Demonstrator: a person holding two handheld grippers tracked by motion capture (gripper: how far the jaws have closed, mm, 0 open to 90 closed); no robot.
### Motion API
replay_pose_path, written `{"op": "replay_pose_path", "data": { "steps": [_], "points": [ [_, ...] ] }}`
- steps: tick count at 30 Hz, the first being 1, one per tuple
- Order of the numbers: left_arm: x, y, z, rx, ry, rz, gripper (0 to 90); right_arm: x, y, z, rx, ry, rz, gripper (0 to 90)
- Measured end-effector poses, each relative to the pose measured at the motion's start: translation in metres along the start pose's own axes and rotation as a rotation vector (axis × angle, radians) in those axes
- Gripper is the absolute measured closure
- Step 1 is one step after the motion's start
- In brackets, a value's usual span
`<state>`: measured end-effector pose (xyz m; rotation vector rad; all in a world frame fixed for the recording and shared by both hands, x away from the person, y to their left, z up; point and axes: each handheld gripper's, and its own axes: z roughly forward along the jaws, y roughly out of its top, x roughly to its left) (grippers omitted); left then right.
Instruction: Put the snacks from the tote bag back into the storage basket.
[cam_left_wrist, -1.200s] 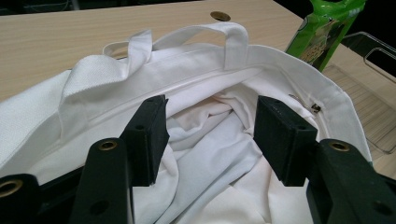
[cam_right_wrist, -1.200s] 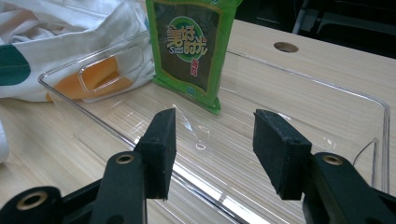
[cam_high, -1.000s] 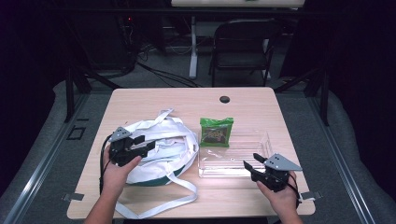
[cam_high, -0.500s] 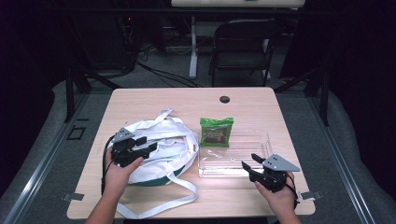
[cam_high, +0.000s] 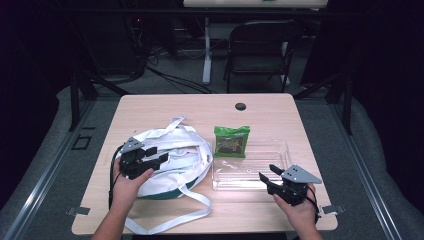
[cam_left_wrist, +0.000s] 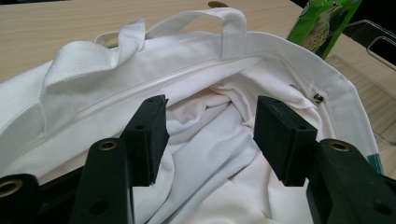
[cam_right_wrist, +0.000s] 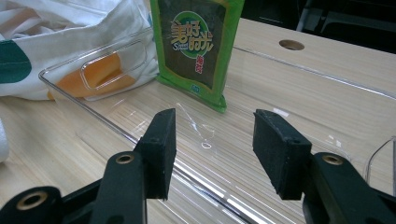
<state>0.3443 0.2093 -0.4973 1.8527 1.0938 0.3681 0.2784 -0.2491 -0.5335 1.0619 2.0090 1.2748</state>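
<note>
On the wooden desk (cam_high: 165, 107) lie three things: one white canvas tote bag (cam_high: 172, 160) with long straps, one clear plastic tray (cam_high: 277, 150) and one green snack packet (cam_high: 231, 141). The bag sits on the left half, its mouth open and its fabric crumpled inside; one strap trails toward the near edge. The tray lies just right of the bag, and the packet leans at the tray's far left corner, upright in the right gripper view, close to the bag's side. The left gripper (cam_high: 152, 157) hovers over the bag's near left part with its jaws apart, nothing between them; in the left gripper view they frame the bag's opening (cam_left_wrist: 210, 121). The right gripper (cam_high: 267, 176) rests at the tray's near right corner, jaws wide apart and empty, pointing across the tray toward the packet (cam_right_wrist: 201, 44). One dark round grommet hole (cam_high: 240, 106) sits near the desk's far edge, and one folding chair (cam_high: 260, 50) stands beyond it
</note>
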Motion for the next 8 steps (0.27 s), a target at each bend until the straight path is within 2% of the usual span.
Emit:
{"op": "replay_pose_path", "data": {
  "steps": [6, 8],
  "points": [
    [0.0001, 0.0008, -0.001, -0.01, 0.003, -0.003, 44.6, -0.0006, 0.0016, -0.0009, 0.0, 0.001, 0.003, 49.0],
    [0.0003, 0.0016, -0.0017, -0.013, -0.001, -0.003, 44.5, -0.0019, 0.0064, -0.0021, -0.009, 0.008, 0.02, 47.7]
  ]
}}
